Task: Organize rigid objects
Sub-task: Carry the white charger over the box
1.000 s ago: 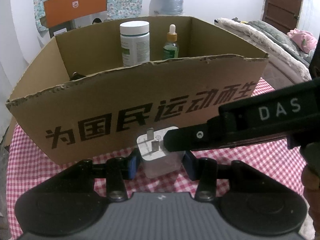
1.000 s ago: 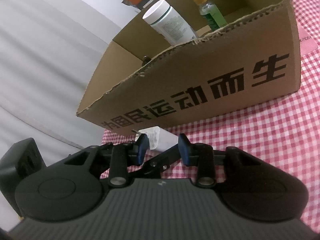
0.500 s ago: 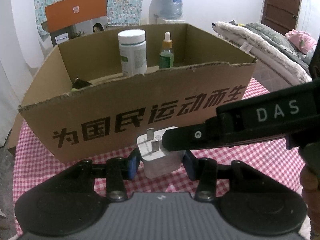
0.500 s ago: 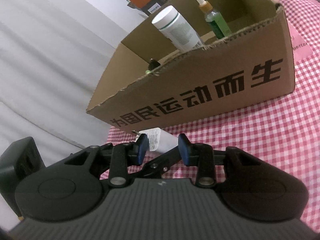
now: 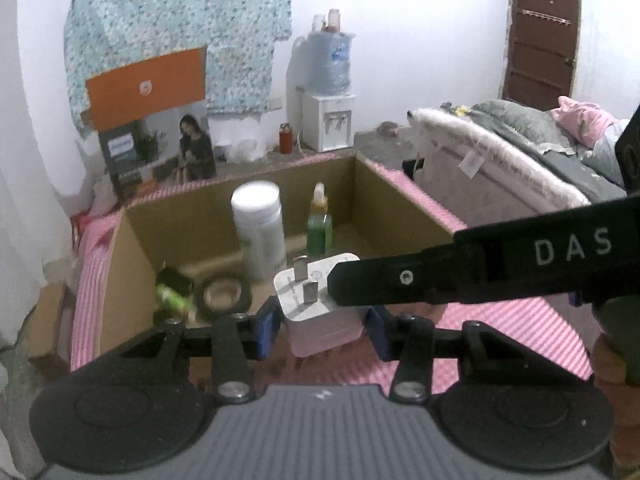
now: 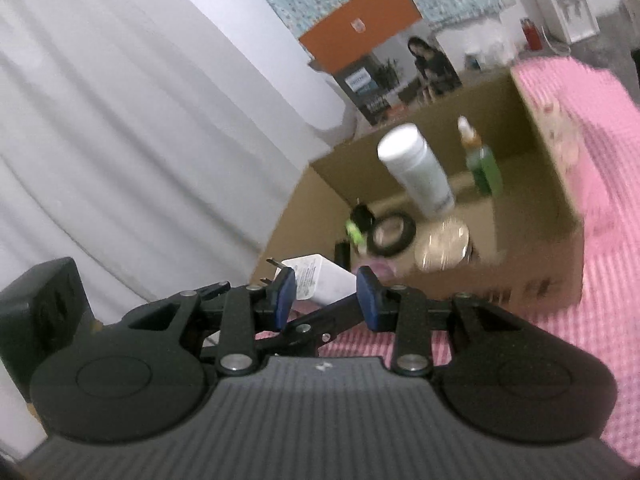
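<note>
A white charger plug with two metal prongs hangs in the air, just before the near wall of an open cardboard box. My left gripper is shut on its sides. A black finger of my right gripper reaches in from the right and presses on the plug's top. In the right wrist view the right gripper is shut on the charger plug. Inside the cardboard box stand a white bottle and a green dropper bottle; a black tape roll lies near them.
A small green and black item and a round metal tin also lie in the box. The box sits on a pink checked cloth. A bed is at the right, a water dispenser behind, and a white curtain to the left.
Both grippers have risen together with the charger plug in them. The views now look over the box's front wall down onto its contents.
</note>
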Motion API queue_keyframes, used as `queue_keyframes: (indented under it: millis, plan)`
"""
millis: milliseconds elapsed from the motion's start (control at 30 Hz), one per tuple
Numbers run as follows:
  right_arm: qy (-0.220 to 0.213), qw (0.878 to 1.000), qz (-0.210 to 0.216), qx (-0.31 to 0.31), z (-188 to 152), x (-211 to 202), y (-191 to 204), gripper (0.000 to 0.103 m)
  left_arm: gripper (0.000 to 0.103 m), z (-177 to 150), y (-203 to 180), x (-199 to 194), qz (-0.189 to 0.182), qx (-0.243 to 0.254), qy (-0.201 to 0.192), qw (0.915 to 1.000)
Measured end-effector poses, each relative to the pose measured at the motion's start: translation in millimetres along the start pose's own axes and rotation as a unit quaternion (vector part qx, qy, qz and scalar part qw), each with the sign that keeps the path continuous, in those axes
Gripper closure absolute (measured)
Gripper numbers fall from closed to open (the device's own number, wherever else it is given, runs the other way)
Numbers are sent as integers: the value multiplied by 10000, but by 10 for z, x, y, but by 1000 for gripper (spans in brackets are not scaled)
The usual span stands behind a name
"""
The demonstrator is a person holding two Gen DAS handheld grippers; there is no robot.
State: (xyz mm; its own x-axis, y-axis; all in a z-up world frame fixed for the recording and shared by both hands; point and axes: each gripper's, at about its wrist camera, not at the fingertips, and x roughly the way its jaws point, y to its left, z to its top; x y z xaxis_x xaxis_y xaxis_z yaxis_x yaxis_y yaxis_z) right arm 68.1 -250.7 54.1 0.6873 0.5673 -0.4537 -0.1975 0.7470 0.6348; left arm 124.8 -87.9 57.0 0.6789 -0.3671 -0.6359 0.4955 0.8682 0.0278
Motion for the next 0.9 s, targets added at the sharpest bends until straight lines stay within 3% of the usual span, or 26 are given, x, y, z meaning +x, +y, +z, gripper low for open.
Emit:
queue_keyframes:
  millis: [133,333,667,900]
  plan:
    - [-7,9999,-128,-67,328,-56,-64,69,56,325,-14,205,-239,-15,103,9997]
    - [299,9982,-520,83,722,67,-386,69,56,569,12,747,-832,-366,660,9937]
    - [789,9915,-1020,158,907,422,-814,69,56,613,7,1404,-1071,-616,1314,9836]
    - [664,9917,-1094,88,1015,441,-907,62,56,610,4,1634,-1174,-716,1597,9775]
